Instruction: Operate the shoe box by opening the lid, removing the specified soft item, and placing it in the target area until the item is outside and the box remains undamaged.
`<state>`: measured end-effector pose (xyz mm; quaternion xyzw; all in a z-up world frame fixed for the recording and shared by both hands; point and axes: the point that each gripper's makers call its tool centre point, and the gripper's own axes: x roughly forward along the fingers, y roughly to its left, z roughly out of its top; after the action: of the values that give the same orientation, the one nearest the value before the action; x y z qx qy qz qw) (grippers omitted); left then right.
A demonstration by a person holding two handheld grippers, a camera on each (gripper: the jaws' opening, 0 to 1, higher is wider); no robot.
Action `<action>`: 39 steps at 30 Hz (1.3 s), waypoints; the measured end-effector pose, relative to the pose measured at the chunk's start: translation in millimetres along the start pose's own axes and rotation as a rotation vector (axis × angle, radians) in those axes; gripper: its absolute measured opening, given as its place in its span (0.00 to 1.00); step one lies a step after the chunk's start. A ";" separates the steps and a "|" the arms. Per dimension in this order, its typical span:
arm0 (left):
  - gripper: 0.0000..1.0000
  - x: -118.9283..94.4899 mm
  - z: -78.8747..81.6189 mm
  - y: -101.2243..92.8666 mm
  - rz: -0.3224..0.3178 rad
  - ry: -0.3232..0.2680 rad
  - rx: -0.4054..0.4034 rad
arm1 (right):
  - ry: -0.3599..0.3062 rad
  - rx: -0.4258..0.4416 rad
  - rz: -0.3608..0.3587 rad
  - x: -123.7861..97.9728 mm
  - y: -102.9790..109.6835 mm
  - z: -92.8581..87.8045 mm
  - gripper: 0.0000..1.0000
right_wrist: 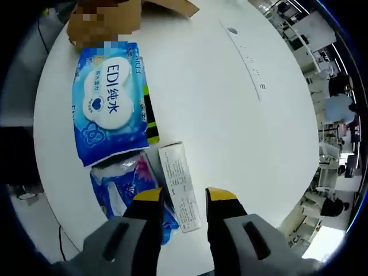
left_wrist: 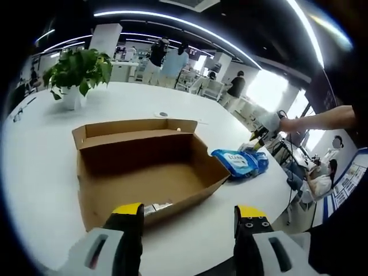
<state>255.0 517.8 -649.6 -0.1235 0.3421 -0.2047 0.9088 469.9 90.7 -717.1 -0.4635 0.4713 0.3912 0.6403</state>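
wipes out, box open

the blue wipes pack lies at upper left of the right gripper view on the white table, touching a second blue pack below it and a slim white carton at centre. the right gripper hangs spread over that carton, gripping nothing. in the left gripper view the open cardboard box fills the centre, wipes at its right; a potted plant stands upper left. the left gripper is spread, empty.

Brown cardboard shoe box, blue-and-white wipes pack, white table, yellow-tipped grey left claw
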 end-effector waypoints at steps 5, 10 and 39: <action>0.65 -6.0 1.4 4.9 0.024 -0.040 -0.032 | -0.035 0.111 -0.020 -9.6 -4.9 0.1 0.26; 0.64 -11.2 0.2 9.3 0.048 -0.086 -0.081 | -0.066 0.203 -0.012 -18.6 -5.3 0.0 0.27; 0.64 -9.2 6.5 10.0 0.062 -0.174 -0.134 | -0.380 0.698 0.028 -52.8 -4.0 37.2 0.30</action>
<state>256.0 531.4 -643.1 -0.1908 0.2783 -0.1416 0.9307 469.4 122.1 -660.4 -0.1313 0.4554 0.2949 0.8297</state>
